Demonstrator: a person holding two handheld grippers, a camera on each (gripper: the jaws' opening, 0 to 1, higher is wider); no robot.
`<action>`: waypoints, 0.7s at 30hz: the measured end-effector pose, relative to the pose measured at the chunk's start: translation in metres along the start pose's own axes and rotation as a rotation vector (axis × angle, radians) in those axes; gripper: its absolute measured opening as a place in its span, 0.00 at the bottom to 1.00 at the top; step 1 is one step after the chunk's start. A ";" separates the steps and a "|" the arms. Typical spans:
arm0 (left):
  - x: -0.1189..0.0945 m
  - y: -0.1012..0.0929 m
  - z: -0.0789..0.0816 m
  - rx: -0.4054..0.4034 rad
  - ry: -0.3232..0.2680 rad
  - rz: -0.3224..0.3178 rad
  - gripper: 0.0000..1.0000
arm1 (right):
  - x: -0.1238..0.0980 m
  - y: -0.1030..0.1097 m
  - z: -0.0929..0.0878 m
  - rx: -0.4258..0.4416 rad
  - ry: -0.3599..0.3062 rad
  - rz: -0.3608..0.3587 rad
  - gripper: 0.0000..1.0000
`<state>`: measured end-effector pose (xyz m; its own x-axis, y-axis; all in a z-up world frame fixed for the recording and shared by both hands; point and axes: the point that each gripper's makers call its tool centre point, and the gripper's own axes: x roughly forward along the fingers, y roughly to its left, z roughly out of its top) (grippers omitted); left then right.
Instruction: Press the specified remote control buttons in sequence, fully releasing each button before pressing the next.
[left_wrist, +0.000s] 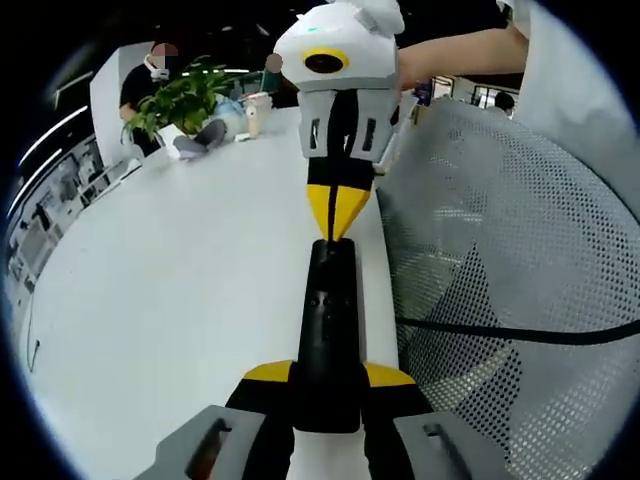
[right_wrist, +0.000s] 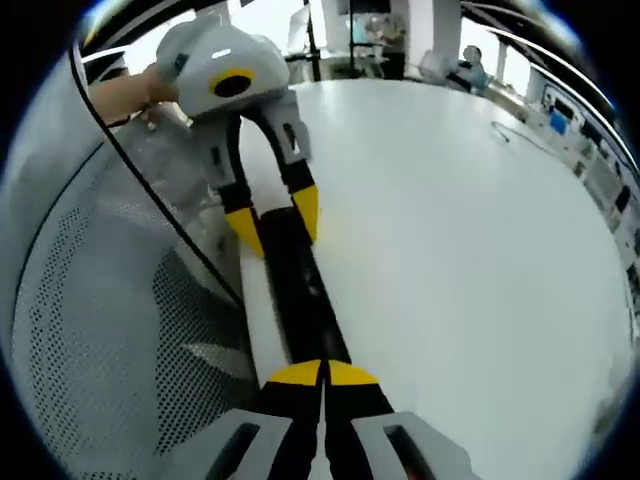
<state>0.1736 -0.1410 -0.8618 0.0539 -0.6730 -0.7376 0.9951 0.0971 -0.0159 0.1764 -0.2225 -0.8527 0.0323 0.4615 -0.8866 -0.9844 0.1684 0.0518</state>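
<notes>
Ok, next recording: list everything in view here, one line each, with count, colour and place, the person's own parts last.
Slim black remote control: one, black, on the table, clamped at its near end by the left gripper.
Broad white table: one, white, under everything.
Perforated mesh chair back: one, grey-white, at the table edge.
Leafy potted plant: one, green, at the far table end.
Seated person: one, dark top, behind the plant.
Left gripper: yellow tips, shut on the remote.
Right gripper: yellow tips closed, at the remote's other end.
Forearm: one, behind the right gripper.
</notes>
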 end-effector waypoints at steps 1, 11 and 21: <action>0.000 0.000 0.000 0.000 -0.002 0.001 0.24 | 0.000 0.000 0.000 -0.043 0.015 -0.005 0.00; 0.000 -0.002 0.001 -0.023 -0.032 0.025 0.24 | 0.003 0.000 0.000 -0.134 0.120 -0.017 0.00; -0.001 -0.002 0.001 -0.016 -0.059 0.024 0.24 | -0.001 0.000 0.000 -0.030 -0.016 -0.128 0.00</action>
<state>0.1714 -0.1414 -0.8602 0.0827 -0.7128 -0.6965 0.9921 0.1252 -0.0103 0.1763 -0.2231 -0.8516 0.1604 0.4517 -0.8776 -0.9767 0.2011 -0.0750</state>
